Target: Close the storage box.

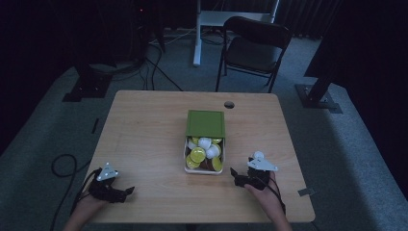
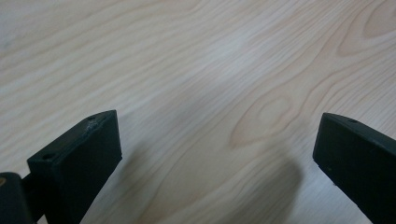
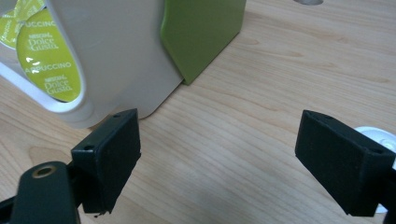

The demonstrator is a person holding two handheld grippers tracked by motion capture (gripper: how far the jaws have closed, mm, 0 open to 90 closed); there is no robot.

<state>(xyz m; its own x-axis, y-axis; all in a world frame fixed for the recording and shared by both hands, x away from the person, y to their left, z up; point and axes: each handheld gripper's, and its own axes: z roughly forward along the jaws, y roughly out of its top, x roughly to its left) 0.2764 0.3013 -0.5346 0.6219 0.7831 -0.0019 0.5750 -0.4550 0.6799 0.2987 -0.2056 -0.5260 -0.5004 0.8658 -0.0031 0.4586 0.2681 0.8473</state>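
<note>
In the high view, a beige box stands at the middle of the wooden table, its long axis running from the near edge toward the far edge, its green lid lying over the far half and a heap of yellow-green and white capsules showing in the open near half. The right gripper rests close to the near edge, just right of the box's near right corner, with a single white capsule on the table just beyond it; the left gripper sits toward the near left corner, well apart from the box. The right hand is plainly the nearer one. In the left gripper view, the jaws stand wide apart with nothing between them, bare wood grain beneath. In the right gripper view, the jaws are likewise spread and empty; the box wall rises ahead and to the left of the left jaw, close to it, with a yellow-green capsule behind the cut-out front and the green lid farther back. The loose white capsule peeks out behind the right jaw. I judge the next reach falls to the right gripper, swinging left for the box or right for the stray capsule.
</note>
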